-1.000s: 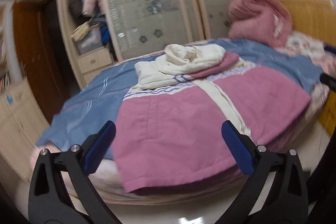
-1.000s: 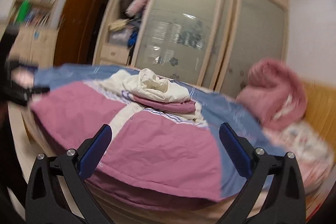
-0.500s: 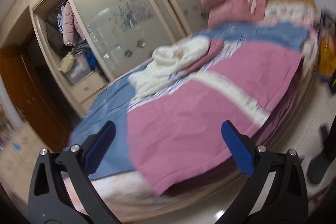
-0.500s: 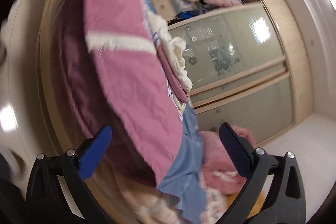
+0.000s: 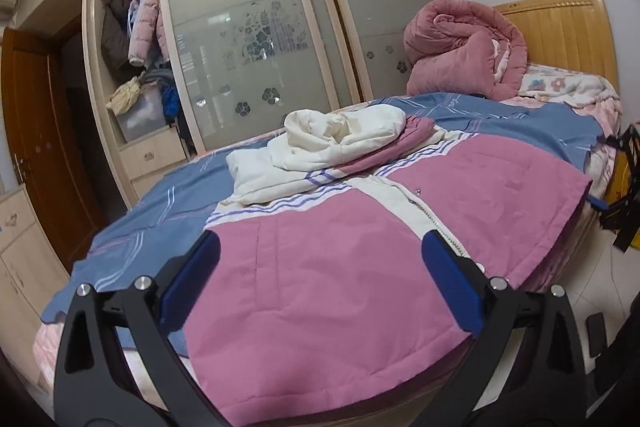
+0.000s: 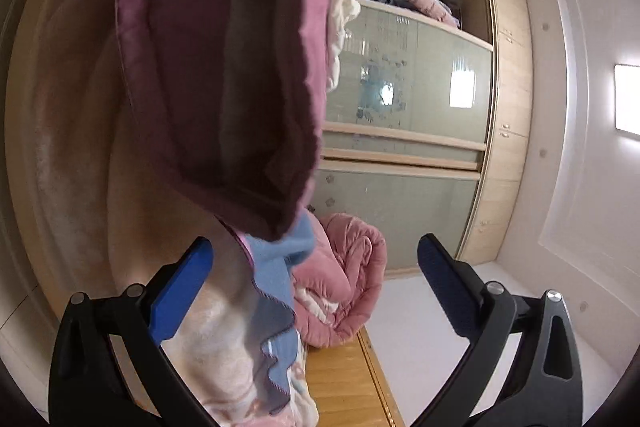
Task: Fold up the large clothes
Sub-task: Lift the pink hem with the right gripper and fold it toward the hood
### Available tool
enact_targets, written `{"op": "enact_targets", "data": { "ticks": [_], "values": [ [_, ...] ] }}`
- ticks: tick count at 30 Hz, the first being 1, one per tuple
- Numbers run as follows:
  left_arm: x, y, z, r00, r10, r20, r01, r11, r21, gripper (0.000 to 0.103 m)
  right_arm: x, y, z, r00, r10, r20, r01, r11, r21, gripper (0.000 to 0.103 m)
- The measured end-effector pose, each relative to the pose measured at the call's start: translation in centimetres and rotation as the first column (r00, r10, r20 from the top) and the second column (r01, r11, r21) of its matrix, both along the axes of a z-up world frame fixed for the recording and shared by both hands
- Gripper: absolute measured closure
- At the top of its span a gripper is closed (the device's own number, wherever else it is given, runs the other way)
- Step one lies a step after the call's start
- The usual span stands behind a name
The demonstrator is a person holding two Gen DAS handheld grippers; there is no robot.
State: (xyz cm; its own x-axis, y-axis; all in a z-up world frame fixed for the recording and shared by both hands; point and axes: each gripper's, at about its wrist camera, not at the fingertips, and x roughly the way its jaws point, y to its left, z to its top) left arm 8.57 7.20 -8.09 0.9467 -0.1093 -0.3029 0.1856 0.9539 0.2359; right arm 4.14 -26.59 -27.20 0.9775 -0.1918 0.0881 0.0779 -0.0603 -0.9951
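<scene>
A large pink and cream padded jacket lies spread on the bed, its cream hood bunched at the far end. My left gripper is open and empty just above the jacket's near hem. The right gripper shows at the right edge of the left wrist view, by the bed's side. In the right wrist view, rolled sideways, the right gripper is open and empty close under the jacket's hem corner, which hangs over the bed edge.
A blue sheet covers the bed under the jacket. A rolled pink quilt sits by the wooden headboard. A wardrobe with sliding glass doors stands behind the bed. A brown door is at the left.
The right gripper has rolled onto its side and moved down close to the jacket's hem at the bed edge. The left gripper has levelled out and come a little nearer the jacket.
</scene>
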Motion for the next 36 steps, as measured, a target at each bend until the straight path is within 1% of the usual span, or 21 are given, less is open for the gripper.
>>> {"op": "enact_targets", "data": {
  "ticks": [2,4,5,7,8,9,10,13,15,16,19,21,23,24,26,29,30,31,33,34,36],
  "values": [
    [0.1,0.1,0.0,1.0,0.009,-0.008,-0.009,1.0,-0.002,0.002,0.2,0.3,-0.5,0.999,0.033,-0.033,-0.034,0.999,-0.02,0.003],
    [-0.1,0.3,0.1,1.0,0.023,0.0,-0.023,1.0,-0.004,0.002,0.0,0.7,-0.3,0.995,0.06,-0.075,-0.061,0.998,-0.011,0.032],
    [-0.1,0.4,0.1,1.0,0.029,-0.002,-0.029,1.0,-0.002,0.002,0.2,0.8,-0.2,0.993,0.06,-0.098,-0.06,0.998,-0.002,0.038],
    [-0.1,0.5,0.1,0.999,0.04,-0.011,-0.04,0.999,0.002,0.002,0.4,0.7,0.3,0.987,0.062,-0.149,-0.059,0.998,0.025,0.056],
    [-0.1,0.6,0.1,0.999,0.045,-0.011,-0.045,0.999,0.005,0.002,0.5,0.7,0.5,0.984,0.062,-0.167,-0.057,0.998,0.035,0.062],
    [-0.3,0.6,0.2,0.999,0.044,-0.008,-0.044,0.999,0.01,0.002,0.6,0.9,1.0,0.981,0.064,-0.184,-0.056,0.997,0.053,0.076],
    [-0.5,0.6,0.3,0.999,0.041,-0.001,-0.041,0.999,0.021,0.002,0.6,0.9,1.6,0.98,0.07,-0.188,-0.057,0.995,0.076,0.083],
    [-1.8,0.9,0.7,0.999,0.028,0.041,-0.031,0.996,0.083,0.002,0.4,1.2,4.3,0.976,0.071,-0.206,-0.04,0.988,0.152,0.088],
    [-2.3,1.4,1.0,0.999,0.032,0.042,-0.036,0.995,0.096,0.002,-0.5,1.2,6.8,0.968,0.1,-0.23,-0.05,0.975,0.217,0.089],
    [-2.5,1.9,1.0,0.999,0.033,0.034,-0.036,0.995,0.091,0.002,-0.8,1.1,7.3,0.968,0.103,-0.227,-0.052,0.974,0.22,0.089],
    [-2.6,2.8,0.8,0.998,0.057,0.009,-0.057,0.996,0.075,0.002,-1.2,1.3,8.5,0.973,0.091,-0.212,-0.052,0.981,0.184,0.088],
    [-2.4,3.0,0.6,0.997,0.075,-0.003,-0.075,0.994,0.081,0.002,-1.1,1.3,8.7,0.972,0.088,-0.22,-0.047,0.982,0.185,0.083],
    [-2.5,3.0,0.7,0.997,0.074,-0.005,-0.074,0.994,0.078,0.002,-1.3,1.1,8.2,0.971,0.083,-0.223,-0.049,0.987,0.155,0.081],
    [-2.6,3.0,0.7,0.998,0.066,-0.003,-0.066,0.995,0.076,0.002,-1.3,1.0,8.0,0.973,0.082,-0.218,-0.051,0.988,0.143,0.077],
    [-2.7,2.9,0.8,0.998,0.055,0.001,-0.055,0.996,0.073,0.002,-0.9,1.0,8.2,0.971,0.082,-0.226,-0.045,0.985,0.165,0.077],
    [-2.6,2.6,0.8,0.999,0.041,-0.006,-0.041,0.996,0.075,0.002,-1.0,1.1,6.8,0.967,0.074,-0.244,-0.035,0.986,0.164,0.077],
    [-2.6,2.4,0.7,0.999,0.038,-0.006,-0.038,0.996,0.081,0.002,-0.1,1.4,6.8,0.964,0.073,-0.256,-0.031,0.986,0.164,0.077],
    [-2.6,2.2,0.7,0.999,0.033,-0.004,-0.033,0.996,0.088,0.002,0.1,1.4,7.0,0.963,0.075,-0.26,-0.029,0.984,0.178,0.082],
    [-2.9,1.9,0.6,1.0,0.021,0.002,-0.021,0.995,0.098,0.002,0.7,1.7,8.5,0.96,0.092,-0.266,-0.021,0.966,0.259,0.091],
    [-3.1,1.8,0.6,1.0,0.013,0.004,-0.014,0.994,0.106,0.002,1.0,1.8,9.7,0.959,0.113,-0.26,-0.021,0.943,0.331,0.093],
    [-3.5,1.7,0.5,1.0,-0.003,0.007,0.002,0.993,0.119,0.002,1.5,1.1,13.0,0.956,0.141,-0.257,0.011,0.858,0.514,0.094]
  ]
}}
